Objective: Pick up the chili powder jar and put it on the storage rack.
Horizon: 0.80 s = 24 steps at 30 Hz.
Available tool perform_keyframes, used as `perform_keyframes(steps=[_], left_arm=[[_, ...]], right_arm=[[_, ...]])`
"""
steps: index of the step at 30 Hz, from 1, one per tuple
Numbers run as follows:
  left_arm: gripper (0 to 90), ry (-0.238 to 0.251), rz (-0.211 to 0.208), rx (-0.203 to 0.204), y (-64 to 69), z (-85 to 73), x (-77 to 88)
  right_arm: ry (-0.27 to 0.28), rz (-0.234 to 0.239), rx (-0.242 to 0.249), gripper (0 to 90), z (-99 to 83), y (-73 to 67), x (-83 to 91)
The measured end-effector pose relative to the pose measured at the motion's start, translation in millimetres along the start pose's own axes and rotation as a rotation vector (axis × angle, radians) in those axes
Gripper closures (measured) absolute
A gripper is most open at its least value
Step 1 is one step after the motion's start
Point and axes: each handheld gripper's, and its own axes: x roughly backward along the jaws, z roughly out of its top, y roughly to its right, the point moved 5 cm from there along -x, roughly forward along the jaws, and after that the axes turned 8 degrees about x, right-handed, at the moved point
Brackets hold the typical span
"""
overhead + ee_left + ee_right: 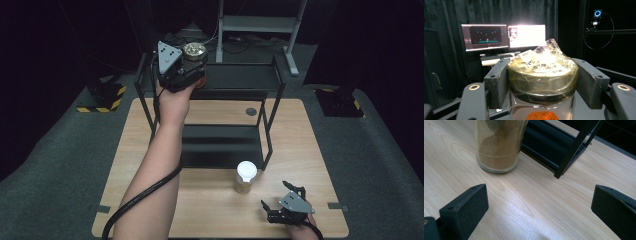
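My left gripper (pixel 195 62) is raised at the top shelf of a black rack (pixel 240 77) and is shut on a glass jar (pixel 194 49). In the left gripper view its jaws press both sides of the jar's lid (pixel 543 75), which is wrapped in crinkled clear film, and orange powder shows below the lid. A second jar (pixel 245 176), white-lidded and filled with brown powder, stands on the wooden table (pixel 310 150) in front of the rack. My right gripper (pixel 276 197) rests low near the table's front right edge, open, with that jar (pixel 499 147) ahead and left of its jaws.
The rack's lower shelf (pixel 220 145) sits on the table, and one of its legs (pixel 574 150) stands just past the right gripper. Two lit monitors (pixel 504 36) stand beyond the rack. Dark floor surrounds the table.
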Motion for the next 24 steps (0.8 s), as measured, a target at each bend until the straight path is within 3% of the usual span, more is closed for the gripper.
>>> perform_keyframes(steps=[20, 24], left_arm=[[32.7, 0.001, -0.006, 0.04, -1.8, -4.1, -0.8], [25.3, -0.005, -0.003, 0.047, -0.7, -3.6, -1.0]], right_arm=[[-0.003, 0.002, -0.002, 0.0, 0.5, 0.1, -0.5], [-0.006, 0.002, 0.001, 0.0, 0.9, 0.0, -0.6]])
